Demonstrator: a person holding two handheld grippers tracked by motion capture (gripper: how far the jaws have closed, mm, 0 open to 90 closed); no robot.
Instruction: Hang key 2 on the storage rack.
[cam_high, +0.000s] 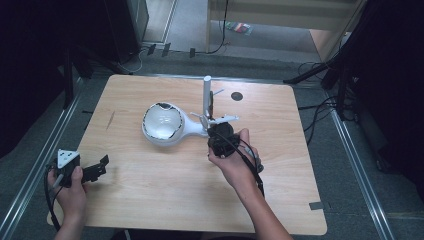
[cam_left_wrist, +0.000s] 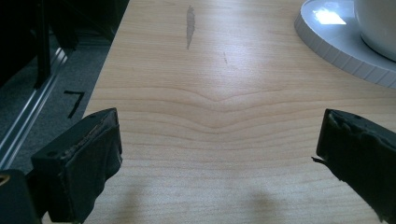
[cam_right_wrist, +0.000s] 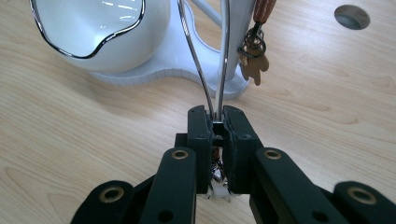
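Right gripper (cam_right_wrist: 216, 122) clamped shut on thin chrome wire loop (cam_right_wrist: 205, 70) at white stand (cam_right_wrist: 177, 74), left gripper (cam_left_wrist: 215, 154) idle, jaws wide and empty; next, probably steady lift to free wire.

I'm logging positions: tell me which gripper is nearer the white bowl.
Right. The right gripper sits just beside the white bowl, by its stand; the left gripper waits apart at the table's near-left edge.

- A pale, matt wood grain is shown by the table (cam_right_wrist: 70, 140).
- Glossy white glaze is seen on the bowl (cam_right_wrist: 102, 28).
- Shiny metal wire (cam_right_wrist: 198, 70) is pinched by matt black jaws.
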